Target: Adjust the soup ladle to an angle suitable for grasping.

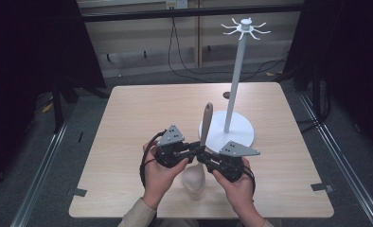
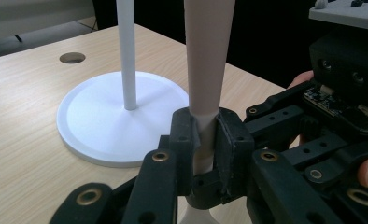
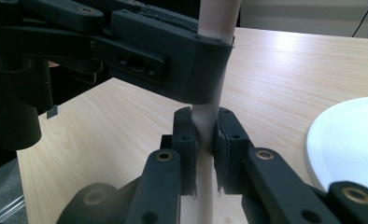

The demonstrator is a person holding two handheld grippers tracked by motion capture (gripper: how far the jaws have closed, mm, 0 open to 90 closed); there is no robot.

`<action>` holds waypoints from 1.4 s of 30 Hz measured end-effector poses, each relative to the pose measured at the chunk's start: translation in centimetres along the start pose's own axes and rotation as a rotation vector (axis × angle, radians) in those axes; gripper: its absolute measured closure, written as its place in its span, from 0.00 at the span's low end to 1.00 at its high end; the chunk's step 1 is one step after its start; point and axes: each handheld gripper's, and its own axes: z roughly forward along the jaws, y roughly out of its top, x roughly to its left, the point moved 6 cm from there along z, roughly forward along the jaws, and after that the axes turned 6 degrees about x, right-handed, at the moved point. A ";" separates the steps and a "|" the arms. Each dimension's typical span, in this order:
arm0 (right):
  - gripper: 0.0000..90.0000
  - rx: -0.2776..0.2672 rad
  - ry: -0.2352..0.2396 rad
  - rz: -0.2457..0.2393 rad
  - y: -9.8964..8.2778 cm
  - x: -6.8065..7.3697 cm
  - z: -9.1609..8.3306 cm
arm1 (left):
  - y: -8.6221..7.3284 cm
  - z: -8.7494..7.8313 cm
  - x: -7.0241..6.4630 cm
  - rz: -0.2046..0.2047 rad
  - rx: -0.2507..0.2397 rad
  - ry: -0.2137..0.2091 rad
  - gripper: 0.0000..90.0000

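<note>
A pale wooden spoon (image 1: 206, 122) stands tilted over the table's front middle, its handle pointing up and away and its bowl (image 1: 194, 178) low towards the person. My left gripper (image 1: 197, 150) is shut on the handle (image 2: 208, 60), its pads (image 2: 231, 140) pressed on both sides. My right gripper (image 1: 202, 159) is shut on the same handle (image 3: 205, 122) just below, coming in from the right. In the right gripper view the left gripper (image 3: 173, 51) sits directly above my right jaws. The two grippers are almost touching.
A white hook stand (image 1: 234, 85) rises from a round white base (image 1: 236, 135) just behind the grippers, with a ring of hooks (image 1: 245, 28) at its top. A small hole (image 2: 72, 58) is in the wooden table (image 1: 142, 113) behind the base. Cables lie on the floor beyond.
</note>
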 end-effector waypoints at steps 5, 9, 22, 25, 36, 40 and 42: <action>0.89 0.012 0.001 0.000 0.0 -0.4 0.0 | 0.0 -0.2 0.4 -0.004 -0.006 0.003 0.79; 0.89 0.020 0.003 0.000 0.0 -0.8 0.0 | 0.2 -0.6 0.8 -0.021 -0.019 0.011 0.69; 0.89 0.027 0.016 -0.027 1.6 -2.2 -1.4 | -0.8 -1.2 3.1 -0.084 -0.023 0.085 0.31; 0.89 0.035 0.022 -0.039 2.1 -2.4 -1.7 | -1.1 -1.2 3.6 -0.091 -0.020 0.095 0.25; 0.89 0.045 0.039 -0.062 3.7 -3.0 -2.6 | -2.3 -1.0 5.2 -0.084 0.018 0.173 0.13; 0.89 0.045 0.041 -0.074 4.2 -3.3 -3.0 | -2.9 -0.7 5.5 -0.083 0.036 0.183 0.11; 0.89 0.049 0.042 -0.075 4.5 -3.4 -3.2 | -3.2 -0.5 5.8 -0.077 0.046 0.196 0.10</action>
